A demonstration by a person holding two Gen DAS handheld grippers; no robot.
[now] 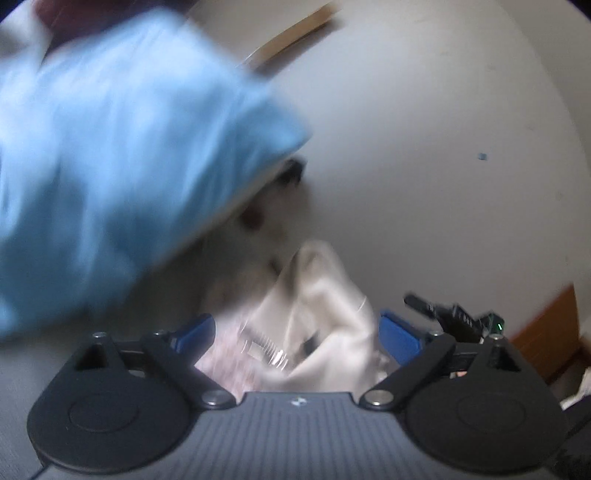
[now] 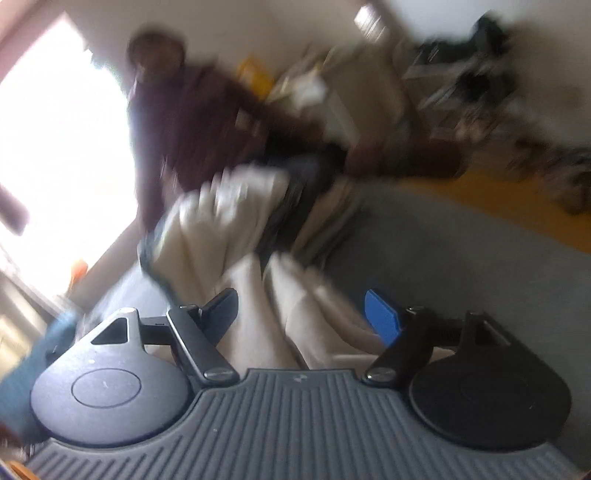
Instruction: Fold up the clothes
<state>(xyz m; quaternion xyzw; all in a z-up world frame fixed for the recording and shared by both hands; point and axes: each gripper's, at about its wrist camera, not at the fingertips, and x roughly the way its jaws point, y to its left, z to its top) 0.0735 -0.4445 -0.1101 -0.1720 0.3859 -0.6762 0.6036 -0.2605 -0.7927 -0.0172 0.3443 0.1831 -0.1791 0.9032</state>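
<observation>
Left wrist view: the left claw (image 1: 297,332) is standing with its blue pads (image 1: 400,338) wide apart, and a bunch of cream cloth (image 1: 325,295) is sitting in the gap between them. A pinkish patch with a small metal part is showing low in that bunch, too blurred to name. The pads are not pressing the cloth on either side. A blue garment (image 1: 122,147) is filling the upper left, smeared by motion, and hanging above the pale surface (image 1: 443,147) beneath. Whether that surface is a bench or the floor, I cannot tell. A small dark and white thing is peeking out under the blue garment's lower edge, unclear. A wooden strip (image 1: 295,33) is lying at the top, and a black device (image 1: 450,314) with a green light is sitting just beside the right pad.

Right wrist view: the right claw (image 2: 306,314) is also standing open, one dark pad (image 2: 221,306) on the left and one blue pad on the right. Folds of the cream cloth (image 2: 280,314) are running up through the gap and away from the camera, toward a person (image 2: 184,122) in a dark maroon top, who is blurred. A grey carpet (image 2: 461,251) is lying to the right, meeting an orange floor (image 2: 517,199) further back. A bright window (image 2: 62,140) is glaring on the left. Cluttered furniture is standing in the background, too smeared to make out.
</observation>
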